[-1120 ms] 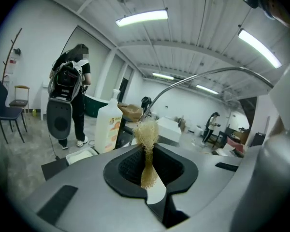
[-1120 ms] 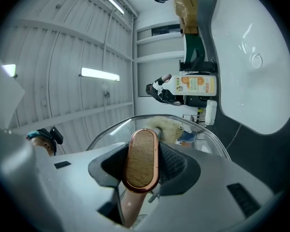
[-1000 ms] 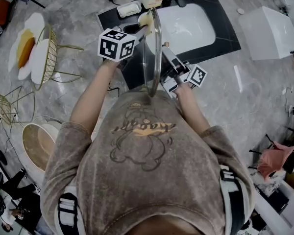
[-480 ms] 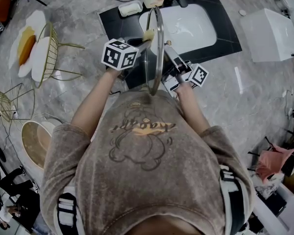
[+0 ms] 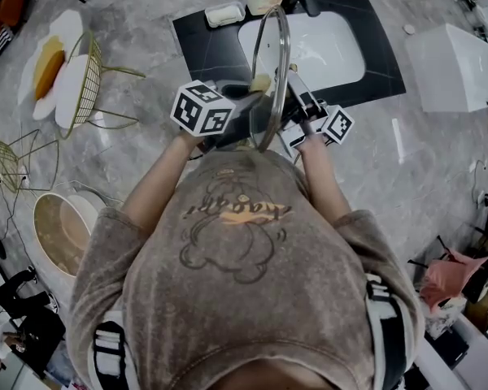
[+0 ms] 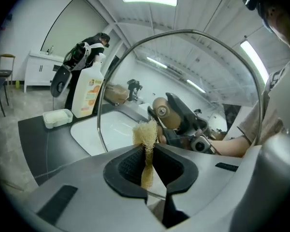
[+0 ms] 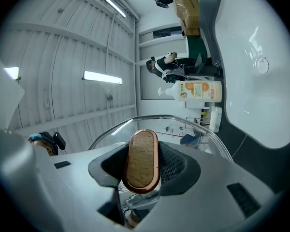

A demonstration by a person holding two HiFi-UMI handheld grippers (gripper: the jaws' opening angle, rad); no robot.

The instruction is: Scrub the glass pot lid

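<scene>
- The left gripper has its fingers nearly together; they pinch a thin, pale loofah scrubber; the fuzzy top of the scrubber sticks out just past the fingertips.
- The glass pot lid stands on its edge right in front of those fingers; its inner side faces them; the scrubber tip is right at the glass, but I cannot tell if it presses on it.
- The right gripper has its fingers partly open; they squeeze the wooden knob of the lid from both sides; the knob fills the gap between the pads; the lid hangs up in the air by this hold alone.
- In the left gripper view the knob and the right gripper show through the glass, on the far side of the lid from the left fingers.
- In the head view the lid is seen edge-on between the two grippers; the left gripper is on one side and the right gripper is on the other.
- A white sink lies past both sets of fingertips, below the lid.
- A soap bottle stands beyond the left fingers, behind the sink; a small white soap dish sits just beside it.
</scene>
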